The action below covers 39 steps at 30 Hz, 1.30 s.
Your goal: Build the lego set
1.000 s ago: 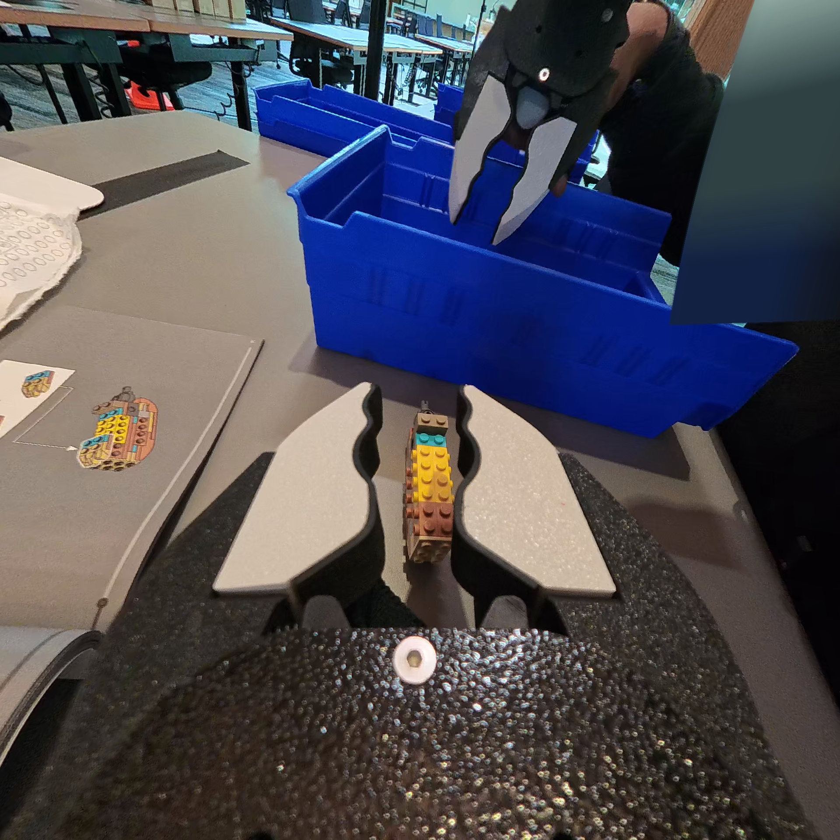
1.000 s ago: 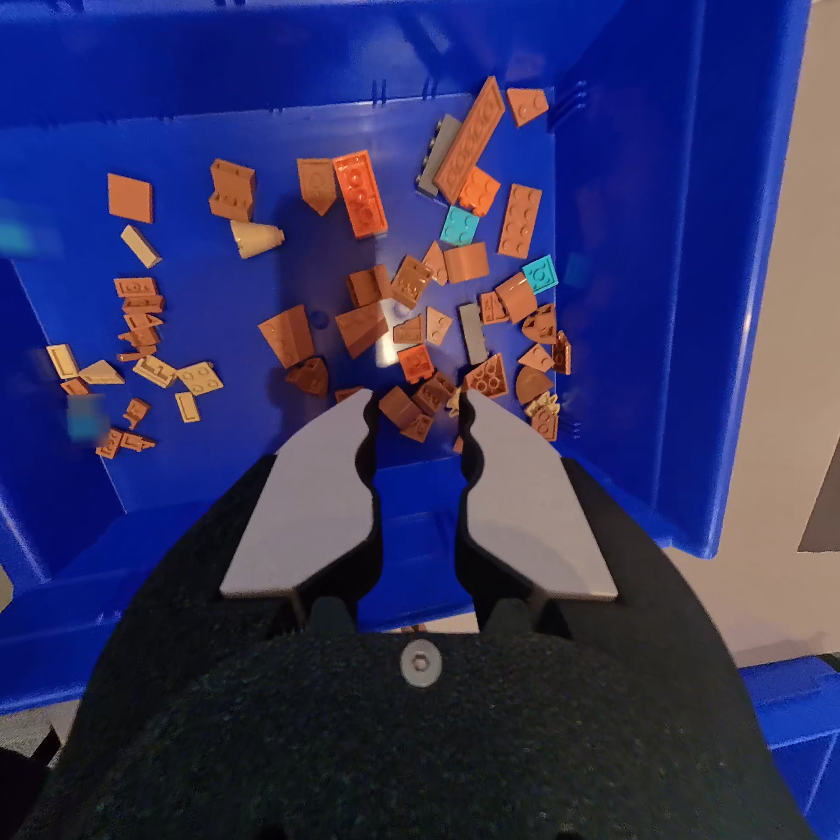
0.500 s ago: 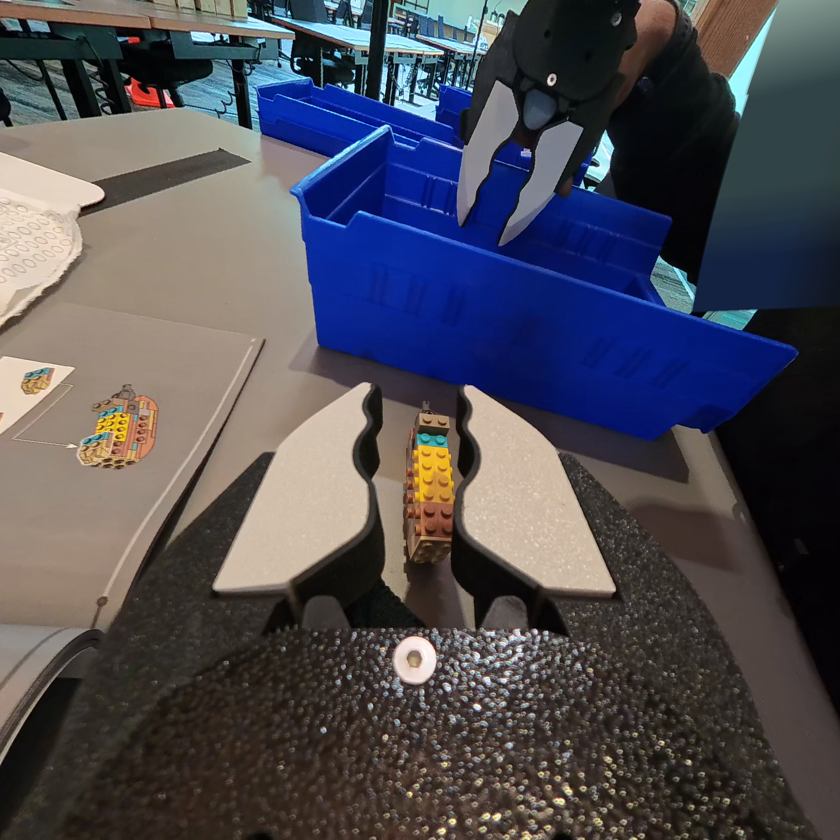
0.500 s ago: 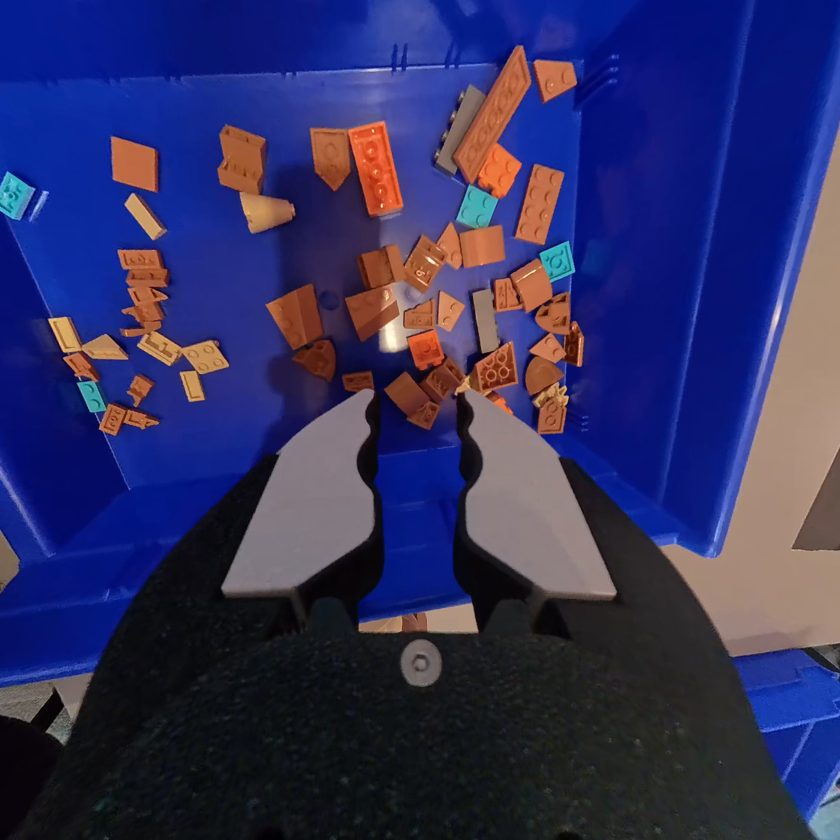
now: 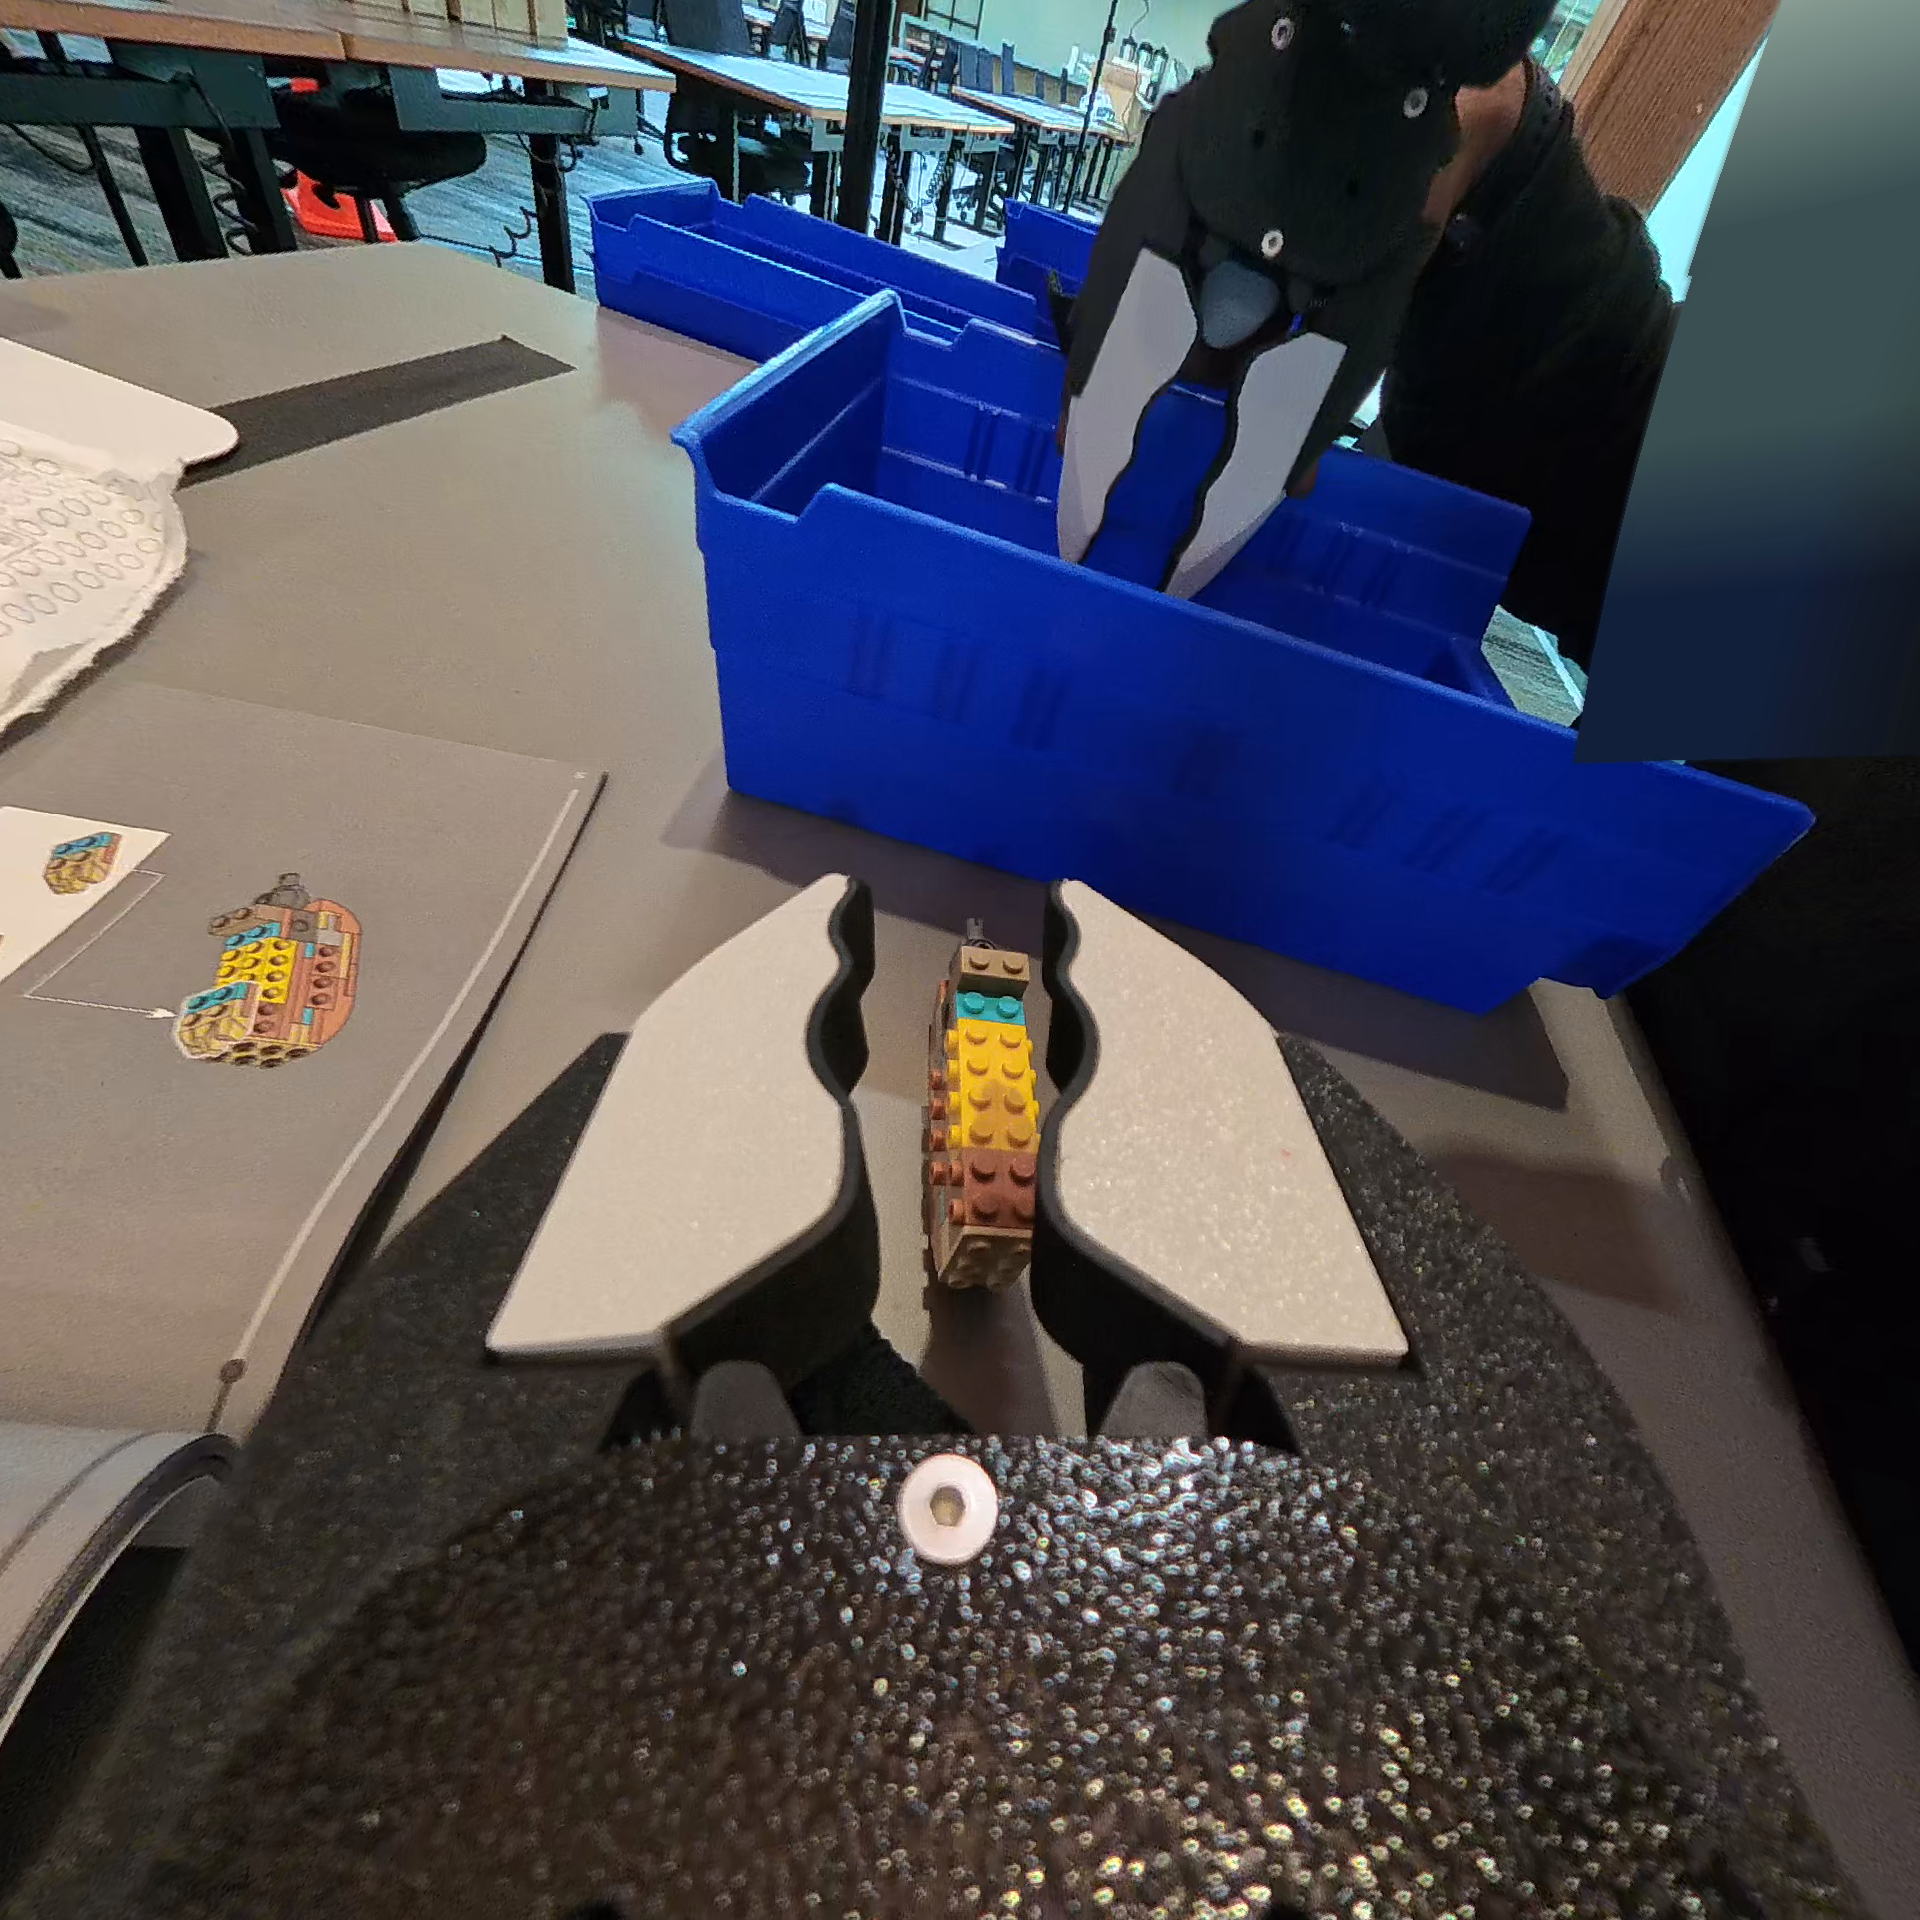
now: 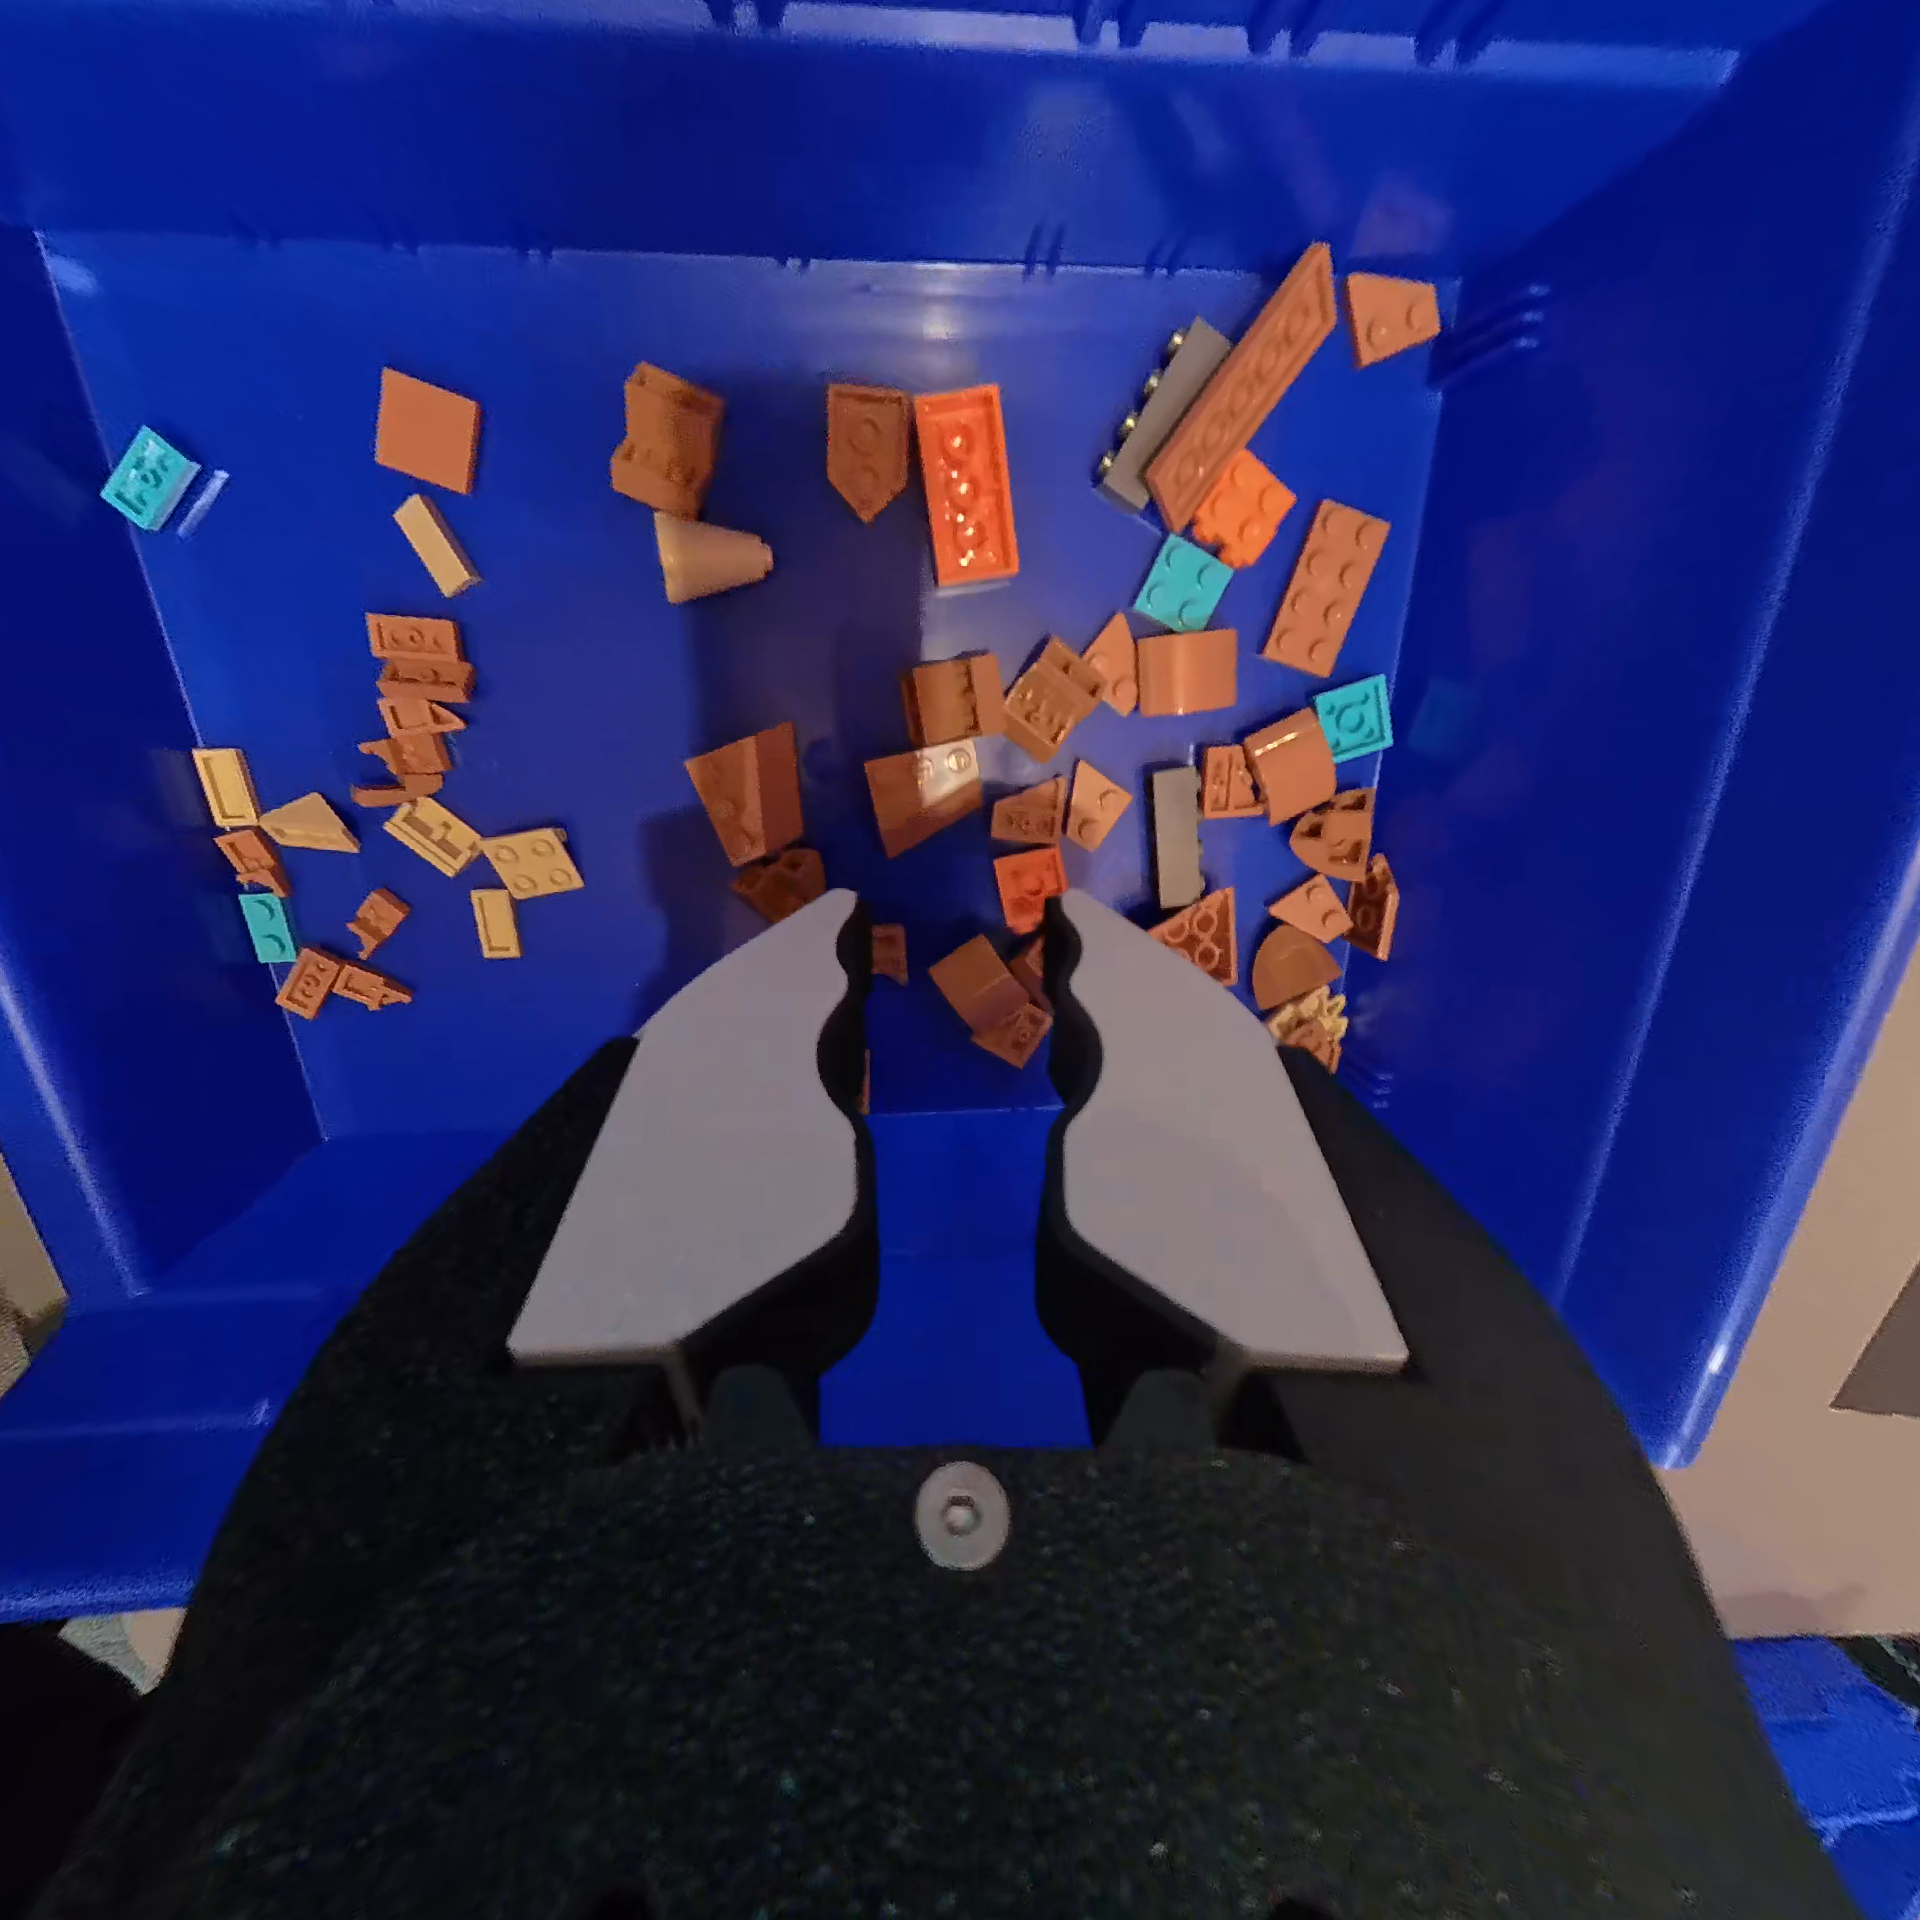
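**Two grippers: one over the parts bin, one around the model**

My right gripper (image 6: 951,914) points down into a blue bin (image 6: 1662,727), fingers parted and holding nothing. The bin's walls rise on every side of the loose bricks (image 6: 935,790); bare floor lies left of centre, between two clusters. Most pieces are brown or tan; I count five teal plates, one long orange brick (image 6: 966,488), and two smaller orange pieces. The fingertips hover over the crowded near-right patch; I cannot tell whether they touch anything.

My left gripper (image 5: 951,904) lies low over the grey table (image 5: 436,540), fingers parted. One partly built lego model (image 5: 987,1112) stands between them, against the right finger and clear of the left. An instruction booklet (image 5: 312,1091) lies open to the left, and the bin's near wall stands just ahead.
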Each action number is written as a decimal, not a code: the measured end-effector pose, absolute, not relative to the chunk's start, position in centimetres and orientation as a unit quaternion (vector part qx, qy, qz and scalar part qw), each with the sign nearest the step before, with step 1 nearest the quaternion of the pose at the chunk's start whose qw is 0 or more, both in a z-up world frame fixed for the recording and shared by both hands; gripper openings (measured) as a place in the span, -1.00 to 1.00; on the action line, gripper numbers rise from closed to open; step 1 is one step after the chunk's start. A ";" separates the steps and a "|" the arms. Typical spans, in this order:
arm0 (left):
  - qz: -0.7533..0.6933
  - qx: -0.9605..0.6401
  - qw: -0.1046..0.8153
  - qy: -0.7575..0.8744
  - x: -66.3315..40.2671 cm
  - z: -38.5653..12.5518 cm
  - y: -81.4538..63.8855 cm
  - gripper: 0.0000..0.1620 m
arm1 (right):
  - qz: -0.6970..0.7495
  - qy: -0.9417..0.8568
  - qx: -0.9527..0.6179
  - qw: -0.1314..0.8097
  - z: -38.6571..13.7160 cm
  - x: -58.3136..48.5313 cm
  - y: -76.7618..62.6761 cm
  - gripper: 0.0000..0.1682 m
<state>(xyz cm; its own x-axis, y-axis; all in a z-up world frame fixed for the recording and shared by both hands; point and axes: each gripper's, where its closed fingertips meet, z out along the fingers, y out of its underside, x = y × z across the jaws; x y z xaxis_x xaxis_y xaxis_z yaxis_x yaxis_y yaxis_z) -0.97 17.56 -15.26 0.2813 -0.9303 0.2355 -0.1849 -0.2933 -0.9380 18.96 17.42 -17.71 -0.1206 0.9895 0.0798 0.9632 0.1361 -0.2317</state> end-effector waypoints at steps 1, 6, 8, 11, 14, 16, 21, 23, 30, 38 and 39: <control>-0.436 -0.676 0.428 0.412 -1.0 -15.3 17.6 -0.62 | 0.063 -0.748 -0.652 0.105 -17.8 18.8 17.3 -0.62; -0.437 -0.676 0.428 0.410 -1.0 -15.2 17.6 -0.62 | 0.066 -0.764 -0.637 0.082 -19.0 17.7 16.6 -0.63; -0.438 -0.676 0.428 0.410 -1.0 -15.2 17.6 -0.62 | 0.048 -0.767 -0.636 0.064 -19.6 17.9 16.7 -0.65; -0.438 -0.676 0.429 0.409 -1.0 -15.2 17.6 -0.62 | 0.025 -0.765 -0.641 0.056 -20.0 18.2 17.3 -0.65; -0.438 -0.676 0.429 0.410 -1.0 -15.2 17.6 -0.62 | 0.025 -0.767 -0.638 0.058 -19.8 18.0 17.2 -0.65; -0.438 -0.676 0.429 0.410 -1.0 -15.2 17.6 -0.62 | 0.035 -0.770 -0.634 0.059 -19.6 17.5 16.9 -0.65; -0.435 -0.675 0.430 0.413 -1.0 -15.2 17.5 -0.62 | 0.011 -0.778 -0.628 0.025 -20.7 17.6 17.0 -0.63; -0.433 -0.675 0.431 0.415 -1.0 -15.3 17.5 -0.62 | 0.014 -0.780 -0.625 0.009 -21.1 17.5 16.7 -0.62; -0.428 -0.675 0.430 0.419 -0.9 -15.3 17.4 -0.62 | 0.005 -0.776 -0.630 -0.030 -22.1 17.9 16.4 -0.69; -0.426 -0.675 0.431 0.421 -0.9 -15.4 17.4 -0.62 | 0.025 -0.729 -0.675 0.112 -14.0 19.2 18.8 -0.69; -0.426 -0.674 0.431 0.422 -0.9 -15.4 17.3 -0.62 | 0.030 -0.721 -0.680 0.131 -13.2 19.4 19.1 -0.69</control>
